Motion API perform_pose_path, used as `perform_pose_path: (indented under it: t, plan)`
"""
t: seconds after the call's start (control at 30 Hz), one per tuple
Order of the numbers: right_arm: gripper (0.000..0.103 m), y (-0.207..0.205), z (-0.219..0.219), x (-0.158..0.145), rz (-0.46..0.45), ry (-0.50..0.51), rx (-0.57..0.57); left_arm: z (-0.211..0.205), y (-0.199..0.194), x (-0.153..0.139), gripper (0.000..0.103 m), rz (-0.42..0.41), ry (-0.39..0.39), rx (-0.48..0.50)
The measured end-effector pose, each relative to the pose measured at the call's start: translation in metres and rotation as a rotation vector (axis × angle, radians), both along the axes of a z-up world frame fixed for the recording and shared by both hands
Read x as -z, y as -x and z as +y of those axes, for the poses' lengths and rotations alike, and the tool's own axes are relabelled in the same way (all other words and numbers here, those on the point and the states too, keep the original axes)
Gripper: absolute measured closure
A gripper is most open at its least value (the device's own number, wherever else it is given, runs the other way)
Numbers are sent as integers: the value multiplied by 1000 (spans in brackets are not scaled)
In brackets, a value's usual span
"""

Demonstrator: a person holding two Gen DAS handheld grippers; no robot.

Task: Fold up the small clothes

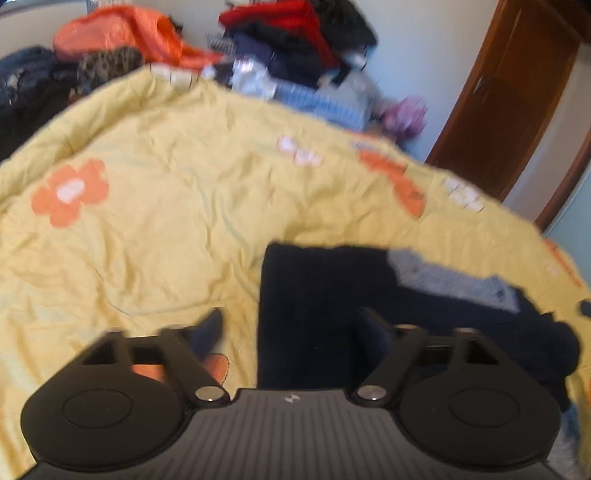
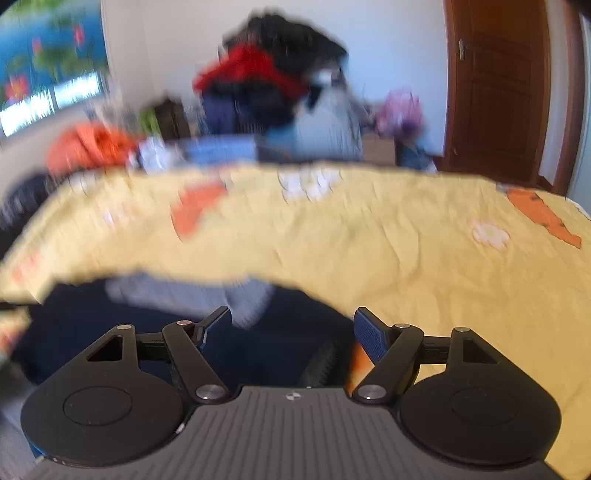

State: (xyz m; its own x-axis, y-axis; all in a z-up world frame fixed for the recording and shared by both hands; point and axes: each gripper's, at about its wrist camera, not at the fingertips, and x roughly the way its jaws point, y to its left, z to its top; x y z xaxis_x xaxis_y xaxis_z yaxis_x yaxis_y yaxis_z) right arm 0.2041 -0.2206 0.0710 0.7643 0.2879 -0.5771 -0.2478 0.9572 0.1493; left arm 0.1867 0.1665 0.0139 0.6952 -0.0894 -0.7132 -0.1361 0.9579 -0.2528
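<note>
A dark navy garment (image 1: 332, 295) with a grey inner patch (image 1: 443, 277) lies on the yellow flowered bedspread (image 1: 166, 221). My left gripper (image 1: 291, 328) is open above its left edge, one finger over the bedspread and one over the cloth. In the right wrist view the same navy garment (image 2: 258, 350) and its grey patch (image 2: 192, 291) lie under my right gripper (image 2: 291, 325), which is open and holds nothing. Both views are blurred.
A heap of clothes, red, black, blue and grey (image 1: 295, 44), sits at the far side of the bed, with an orange item (image 1: 122, 33) to its left. A brown wooden door (image 2: 498, 85) stands at the right.
</note>
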Motion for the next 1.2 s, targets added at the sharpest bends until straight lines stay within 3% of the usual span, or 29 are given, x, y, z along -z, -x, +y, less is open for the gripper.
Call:
perform_pose_path:
  t: [0.07,0.1,0.2,0.27,0.33,0.47,0.57,0.63,0.67,0.7,0.77,0.87,0.9,0.97,1.13,1.2]
  plan:
    - [31,1,12,2,-3,-22,-82,-5,-4,6,72,10,-46,-17]
    - [32,0,21,7,3,12,-119,-7,-6,7,89,16,-67,-22]
    - [32,-5,43,38,44,165,-162,-13,-8,2,94,33,-130,-15]
    - [30,0,46,62,39,248,-184,-24,-6,1,94,32,-250,21]
    - [29,13,39,72,-45,246,-201,-32,-3,5,95,6,-348,63]
    - [23,11,37,73,-48,225,-183,-45,1,5,92,-23,-464,81]
    - [21,21,37,60,-54,248,-127,-54,38,-13,91,-110,-562,43]
    - [21,47,31,45,-69,158,-111,-61,75,-26,84,-214,-495,68]
    - [17,60,29,40,-76,104,-137,-66,90,-28,73,-239,-427,101]
    - [14,72,33,38,-76,79,-161,-74,99,-27,60,-239,-375,136]
    - [14,88,48,43,-34,97,-204,-91,110,-18,42,-212,-346,191]
    - [12,96,67,67,46,192,-229,-104,113,9,42,-117,-409,221]
    - [4,102,65,72,18,211,-224,-96,121,14,32,-152,-393,207]
    - [1,108,44,77,39,164,-185,-75,126,16,27,-135,-354,181]
    - [3,124,11,74,34,192,-153,-44,138,8,25,-106,-305,118]
    - [16,131,12,65,55,168,-138,-46,157,-1,25,-122,-301,90]
